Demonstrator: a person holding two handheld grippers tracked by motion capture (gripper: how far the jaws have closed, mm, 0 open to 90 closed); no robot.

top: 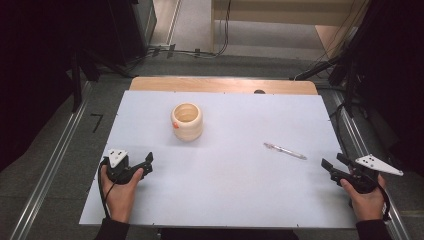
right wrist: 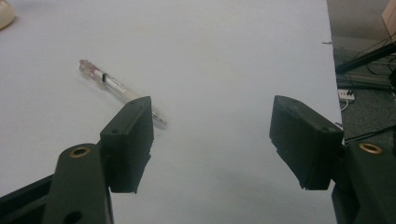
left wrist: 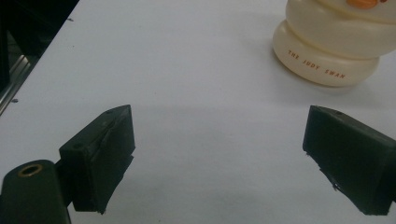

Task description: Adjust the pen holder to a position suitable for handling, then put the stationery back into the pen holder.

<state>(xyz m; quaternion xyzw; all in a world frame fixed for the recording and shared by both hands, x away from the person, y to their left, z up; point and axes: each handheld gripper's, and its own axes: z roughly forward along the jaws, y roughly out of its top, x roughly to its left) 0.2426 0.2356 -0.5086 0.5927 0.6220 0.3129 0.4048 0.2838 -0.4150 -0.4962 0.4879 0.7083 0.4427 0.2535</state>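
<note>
On the white tabletop (top: pixel 225 170), right of centre, a clear pen (top: pixel 285 151) lies flat, its long axis running from upper left to lower right in the high view, the far end toward the cream pot (top: pixel 187 121) and the near end toward the right tongs (top: pixel 334 164). The pot stands upright, well apart from the pen, in the left-centre of the tabletop. The left tongs (top: pixel 149 161), near the left front edge, are spread wide and hold nothing; the right tongs, at the right edge, are likewise spread wide and empty. The left gripper view shows orange lettering round the pot's base (left wrist: pixel 327 46). The right gripper view shows the pen (right wrist: pixel 112 84) with a black band, one end hidden behind a jaw.
</note>
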